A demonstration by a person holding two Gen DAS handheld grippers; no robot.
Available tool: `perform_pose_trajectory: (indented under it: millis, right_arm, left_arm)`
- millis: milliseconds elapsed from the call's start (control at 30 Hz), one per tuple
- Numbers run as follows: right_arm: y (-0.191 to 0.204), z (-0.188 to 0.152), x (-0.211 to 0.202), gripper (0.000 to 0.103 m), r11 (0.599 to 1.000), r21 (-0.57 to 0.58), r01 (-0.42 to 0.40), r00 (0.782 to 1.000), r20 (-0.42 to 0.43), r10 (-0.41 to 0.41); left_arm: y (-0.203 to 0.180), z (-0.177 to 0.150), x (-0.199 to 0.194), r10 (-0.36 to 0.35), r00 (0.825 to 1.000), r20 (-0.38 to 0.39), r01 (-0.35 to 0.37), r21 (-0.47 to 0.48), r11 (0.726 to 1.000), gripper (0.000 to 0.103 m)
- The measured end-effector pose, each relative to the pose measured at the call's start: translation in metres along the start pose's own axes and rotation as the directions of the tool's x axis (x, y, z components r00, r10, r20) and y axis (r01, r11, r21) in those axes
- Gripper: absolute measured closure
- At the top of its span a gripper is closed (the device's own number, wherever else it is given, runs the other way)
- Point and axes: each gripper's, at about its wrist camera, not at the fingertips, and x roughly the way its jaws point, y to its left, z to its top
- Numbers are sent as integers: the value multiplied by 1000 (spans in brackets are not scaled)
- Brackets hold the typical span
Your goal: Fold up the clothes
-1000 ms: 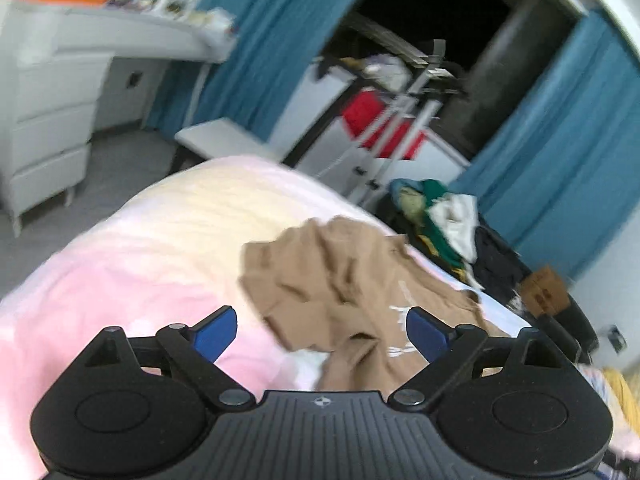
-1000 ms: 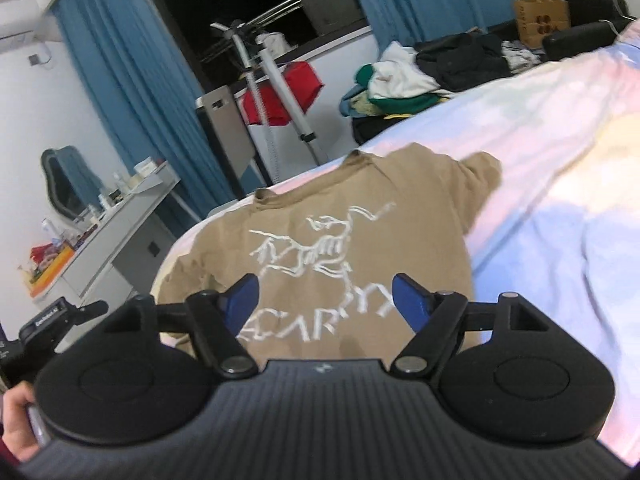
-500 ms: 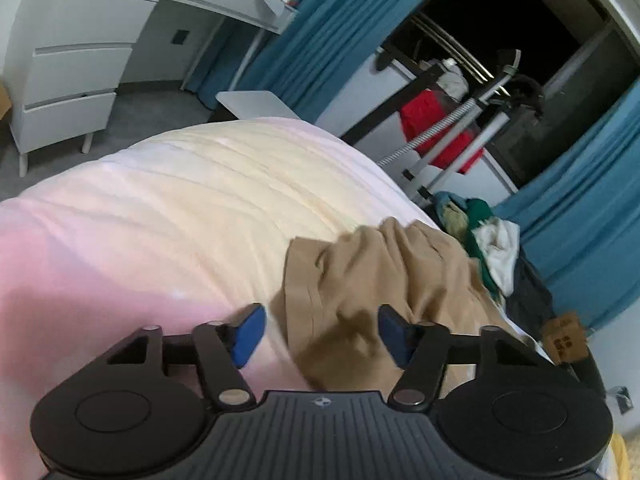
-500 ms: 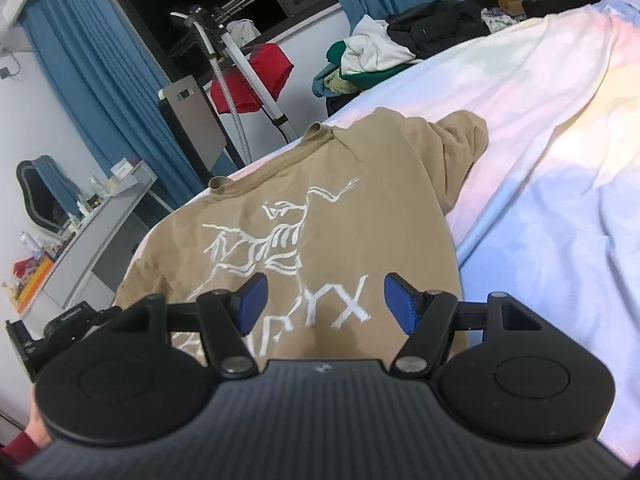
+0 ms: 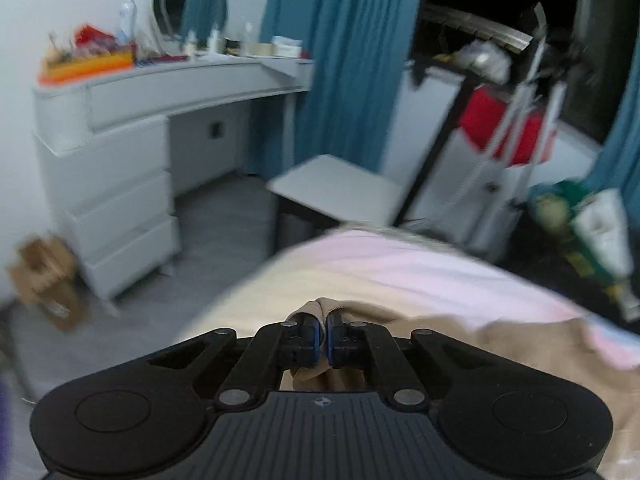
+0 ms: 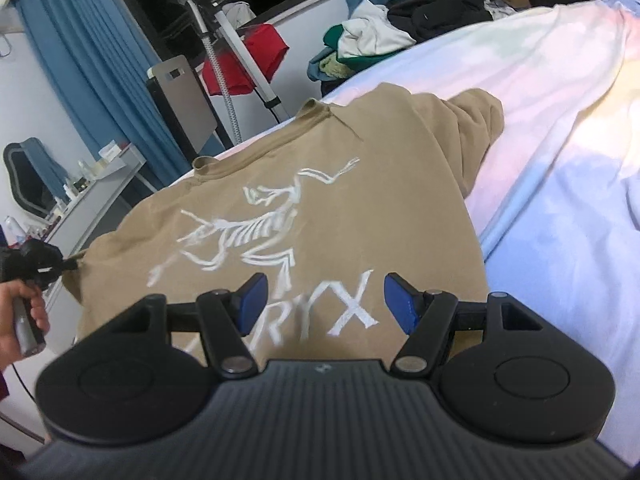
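A tan T-shirt (image 6: 340, 184) with a white skeleton print lies spread on the pastel bed cover (image 6: 560, 128), collar toward the far edge. My left gripper (image 5: 323, 338) is shut on a bunched edge of the tan T-shirt (image 5: 460, 336) near the bed's edge; it also shows at the left of the right wrist view (image 6: 36, 268), pinching the shirt's left sleeve. My right gripper (image 6: 326, 300) is open and empty, hovering over the shirt's lower print near the hem. The right sleeve (image 6: 476, 120) lies crumpled.
A white desk with drawers (image 5: 120, 152) and a small white table (image 5: 336, 188) stand beyond the bed. A garment steamer stand (image 6: 228, 52), a red box (image 5: 508, 128) and a pile of clothes (image 6: 368, 44) sit along the blue curtains.
My left gripper has closed on the shirt's edge and turned up toward the room. My right gripper has moved closer over the shirt's lower print, still open.
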Motion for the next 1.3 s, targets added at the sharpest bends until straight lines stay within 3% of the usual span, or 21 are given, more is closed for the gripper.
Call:
perform_pose_trajectory:
  millis: [67,233,267,367,500,600,700,800,867,900,1000,1100,1167,1233,1300]
  right_arm:
    - [-2,0,2,35,1000,5,9,1000,-4,-9]
    - [-4,0,0,35,1000,14,10,1000,0,-10]
    - [-4,0,-2,35,1000,14,7,1000,3,-8]
    - [-2,0,-7,35,1000,16,1,1000,13,-1]
    - [-2,0,-9,35,1000,24,-2,1000,6,2]
    - [-3,-1,-8,35,999,33,-6,1000,-2,6]
    - [-4,-2,-5,35,999,34,-6,1000,-10,6]
    - [-4,-2,-1,35,999,35,-8,1000,-20,9]
    - [-4,-3,3,35,1000,29,-5,1000,-26,6]
    - [-4,-4,4,35,1000,27,-2,1000,-31,3]
    - [-4,-7,5,36,1000,23,3,999,-39,-3]
    - [-4,-7,3,36,1000,19,8,999,-38,-7]
    - [-5,-7,2,36,1000,20,10,999,-38,-9]
    - [-6,-6,2,36,1000,22,14,999,-38,-13]
    - [-6,-6,2,36,1000,22,16,999,-38,-16]
  left_arm:
    - [1,0,1,4,1000,3,-4,-10,1000,95]
    - [23,-25,-14,-61,998,8,62,-111,992,46]
    - [33,-32,-18,-89,996,0,88,-164,982,45]
    - [70,-59,-28,-211,977,-35,184,-368,912,44]
    - [97,-91,-29,-271,960,-65,213,-460,862,53]
    - [88,-100,-29,-294,954,-64,254,-351,901,62]
    - [66,-105,-26,-344,936,-74,317,-246,916,62]
    - [47,-112,-24,-314,946,-78,305,-103,947,64]
    - [39,-116,-24,-294,951,-93,292,-42,956,82]
    - [35,-117,-25,-287,951,-113,288,1,957,99]
    - [25,-107,-32,-259,954,-150,281,151,948,100]
    - [12,-86,-45,-195,967,-163,242,352,904,100]
    - [-2,-76,-54,-144,977,-160,207,508,836,100]
    - [-13,-75,-60,-83,986,-145,159,656,738,101]
    - [-14,-80,-51,-18,990,-139,111,700,705,101]
